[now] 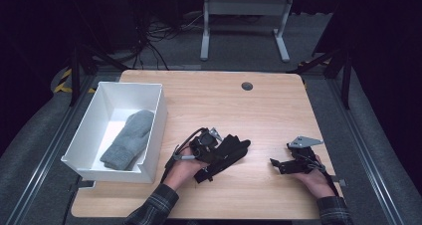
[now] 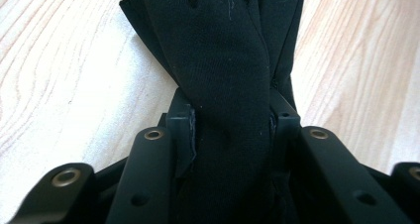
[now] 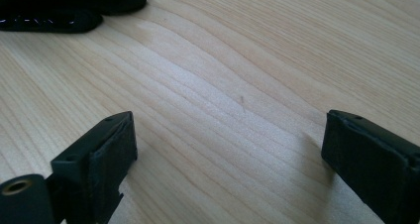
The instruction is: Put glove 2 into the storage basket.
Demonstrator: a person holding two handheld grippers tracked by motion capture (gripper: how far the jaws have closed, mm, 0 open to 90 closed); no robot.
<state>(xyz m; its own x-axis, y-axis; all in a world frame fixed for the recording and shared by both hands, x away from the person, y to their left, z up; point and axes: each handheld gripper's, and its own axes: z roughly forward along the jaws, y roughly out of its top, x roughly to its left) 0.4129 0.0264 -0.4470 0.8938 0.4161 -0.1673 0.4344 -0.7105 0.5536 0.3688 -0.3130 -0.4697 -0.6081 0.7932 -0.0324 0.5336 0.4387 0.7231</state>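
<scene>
A black glove (image 1: 230,152) lies on the wooden table (image 1: 263,110) near its front middle. My left gripper (image 1: 213,155) is shut on the black glove (image 2: 233,60); the fabric is pinched between both pads and fans out beyond them. In the white bin (image 1: 158,110) at the left lies a grey mitten (image 1: 128,139). My right gripper (image 1: 274,164) rests low over the table at the front right, open, with bare wood between its fingers (image 3: 104,154). The glove's fingertips (image 3: 74,8) show at the top left of the right gripper view.
The bin stands along the table's left edge. A dark round grommet (image 1: 247,86) sits near the table's far edge. Behind the table stand a white desk frame (image 1: 244,16) and loose cables (image 1: 154,36) on the floor.
</scene>
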